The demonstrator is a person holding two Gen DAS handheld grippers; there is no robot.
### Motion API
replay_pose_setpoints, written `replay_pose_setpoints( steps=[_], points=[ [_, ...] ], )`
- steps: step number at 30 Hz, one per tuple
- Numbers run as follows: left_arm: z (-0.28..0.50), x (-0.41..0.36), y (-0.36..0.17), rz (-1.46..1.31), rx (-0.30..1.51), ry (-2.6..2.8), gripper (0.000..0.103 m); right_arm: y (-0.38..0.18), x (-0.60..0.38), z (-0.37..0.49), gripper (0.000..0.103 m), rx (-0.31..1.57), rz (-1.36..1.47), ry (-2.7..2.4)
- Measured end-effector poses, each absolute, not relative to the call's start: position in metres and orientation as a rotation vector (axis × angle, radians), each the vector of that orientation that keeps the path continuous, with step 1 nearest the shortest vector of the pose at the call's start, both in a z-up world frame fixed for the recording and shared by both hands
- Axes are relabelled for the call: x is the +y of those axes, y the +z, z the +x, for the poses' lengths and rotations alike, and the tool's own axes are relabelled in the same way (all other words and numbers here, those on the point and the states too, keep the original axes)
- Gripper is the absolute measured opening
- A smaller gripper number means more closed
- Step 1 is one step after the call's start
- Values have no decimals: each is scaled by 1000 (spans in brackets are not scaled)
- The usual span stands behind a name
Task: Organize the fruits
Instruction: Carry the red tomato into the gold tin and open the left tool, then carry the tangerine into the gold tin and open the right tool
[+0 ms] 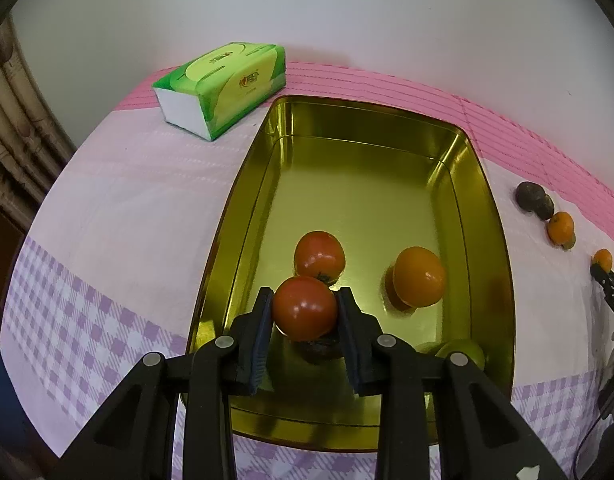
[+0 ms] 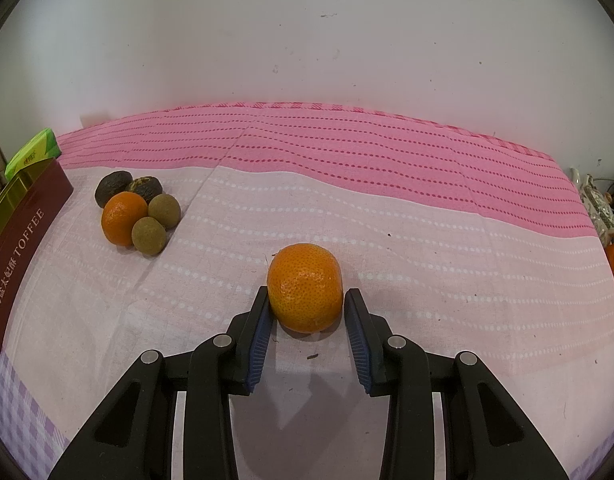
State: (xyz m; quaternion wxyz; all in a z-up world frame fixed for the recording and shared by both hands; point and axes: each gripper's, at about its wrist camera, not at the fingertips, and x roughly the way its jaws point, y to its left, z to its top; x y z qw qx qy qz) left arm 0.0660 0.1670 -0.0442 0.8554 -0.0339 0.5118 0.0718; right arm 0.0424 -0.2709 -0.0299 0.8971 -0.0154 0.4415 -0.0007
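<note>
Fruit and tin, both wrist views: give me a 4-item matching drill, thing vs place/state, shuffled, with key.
Things:
1. red tomato
2. orange mandarin
3. tissue pack
4. large orange

Places/states:
A. lying loose inside the gold tin
B. on the cloth between the right gripper fingers, a gap showing at one pad
C. on the cloth beyond the tin's far corner
D. clamped in the left gripper above the tin

Pairs: 1-D, 2-B, 3-C, 4-A

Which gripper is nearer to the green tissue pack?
Left. The left gripper holds a tomato over the gold tin beside the tissue pack; the right gripper is farther, across the tin.
</note>
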Motion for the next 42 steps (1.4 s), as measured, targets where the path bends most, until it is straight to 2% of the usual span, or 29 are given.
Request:
replay_pose_setpoints(
  steps=[11, 17, 33, 42],
  points=[
    [68, 167, -46, -67, 1082, 157, 29, -30, -271, 43, 38, 914, -33, -2],
    [69, 167, -48, -59, 1086, 163, 37, -30, -270, 42, 38, 914, -33, -2],
    [67, 169, -43, -76, 1096, 140, 39, -29, -271, 43, 38, 915, -21, -6],
    [54, 173, -33, -72, 1073, 129, 55, -27, -267, 49, 36, 939, -11, -44]
  ],
)
